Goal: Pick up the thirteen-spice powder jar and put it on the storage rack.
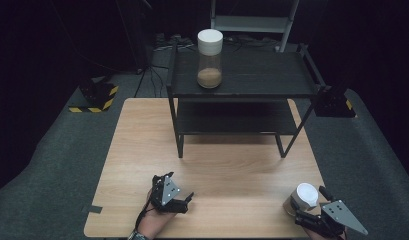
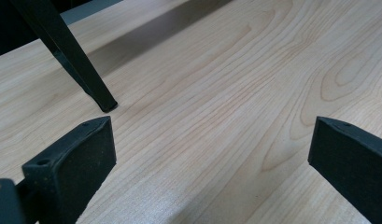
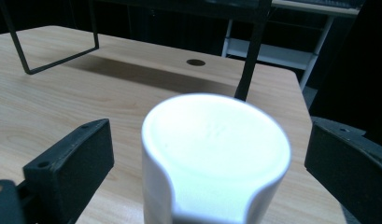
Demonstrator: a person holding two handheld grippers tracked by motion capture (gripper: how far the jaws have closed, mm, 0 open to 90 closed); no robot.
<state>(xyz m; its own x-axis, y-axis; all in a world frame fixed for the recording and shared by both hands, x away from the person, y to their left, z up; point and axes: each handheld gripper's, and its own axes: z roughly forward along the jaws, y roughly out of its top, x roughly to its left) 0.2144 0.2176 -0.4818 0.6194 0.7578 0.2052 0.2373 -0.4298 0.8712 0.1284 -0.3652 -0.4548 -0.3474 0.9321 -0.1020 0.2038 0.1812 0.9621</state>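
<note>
A: What's the biggest thing in front of the person?

B: The wooden worktop (image 1: 217,150), pale with a wavy grain. On its far half stands a black two-tier metal rack (image 1: 242,95); one of the rack's legs meets the wood close ahead in the left gripper view.

A: Anything on the rack?

B: A tall clear jar with a white lid (image 1: 210,58) stands upright on the top shelf, toward its left end, with a brown layer at its bottom.

A: And nearer the person?

B: A second white-lidded jar (image 1: 303,198) stands upright on the worktop near its front right corner, well apart from the rack. In the right gripper view its lid (image 3: 216,154) is close up and blurred.

A: Where are the grippers?

B: The right gripper (image 1: 314,202) is at that corner, its fingers spread wide with the jar between them. In its own view a pad (image 3: 69,163) stands on each side of the lid with a clear gap, so nothing is clamped.

A: The left one?

B: The left gripper (image 1: 184,199) sits low at the front edge, left of centre, held in a hand (image 1: 152,225). Its fingers (image 2: 72,163) are wide apart over bare wood, holding nothing.
</note>
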